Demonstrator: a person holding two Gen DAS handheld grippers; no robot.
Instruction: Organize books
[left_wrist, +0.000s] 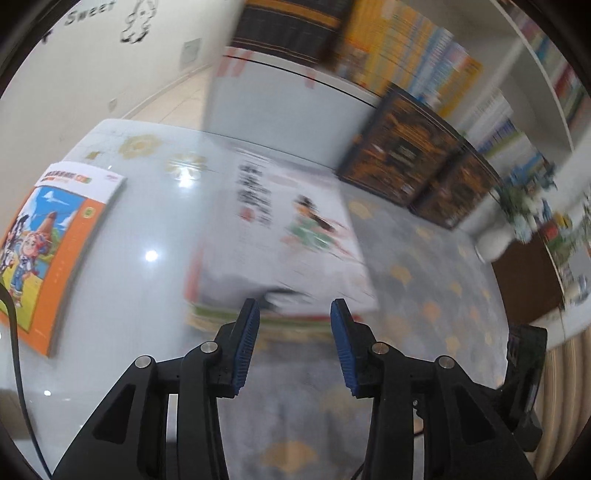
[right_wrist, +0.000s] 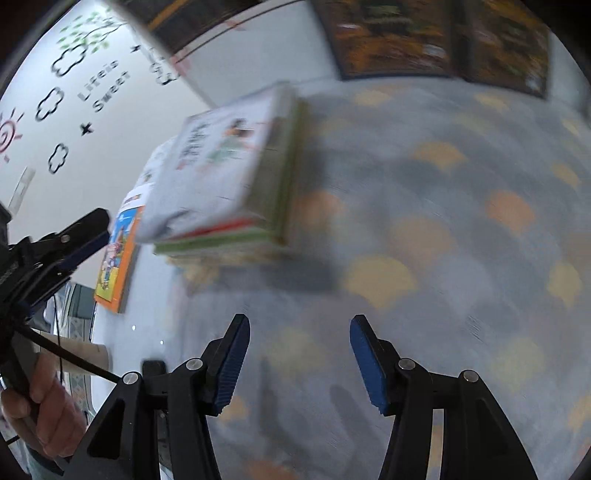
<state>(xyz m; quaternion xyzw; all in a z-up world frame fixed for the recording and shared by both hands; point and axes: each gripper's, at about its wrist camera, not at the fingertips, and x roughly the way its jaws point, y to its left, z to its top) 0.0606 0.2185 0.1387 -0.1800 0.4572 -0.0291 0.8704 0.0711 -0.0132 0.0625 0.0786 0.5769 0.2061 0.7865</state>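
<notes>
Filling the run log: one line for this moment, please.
left hand-held gripper: open, empty | right hand-held gripper: open, empty | white-topped book stack: on table

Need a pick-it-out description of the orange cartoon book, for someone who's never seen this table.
Start at the pale glossy table. A stack of books with a white cover on top sits where the patterned cloth begins; the orange cartoon book lies alone, flat, to the stack's left in the left wrist view. Only it has an orange border and cartoon figures under blue sky.

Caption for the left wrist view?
Open left gripper above a blurred book stack; orange picture book lies apart.
</notes>
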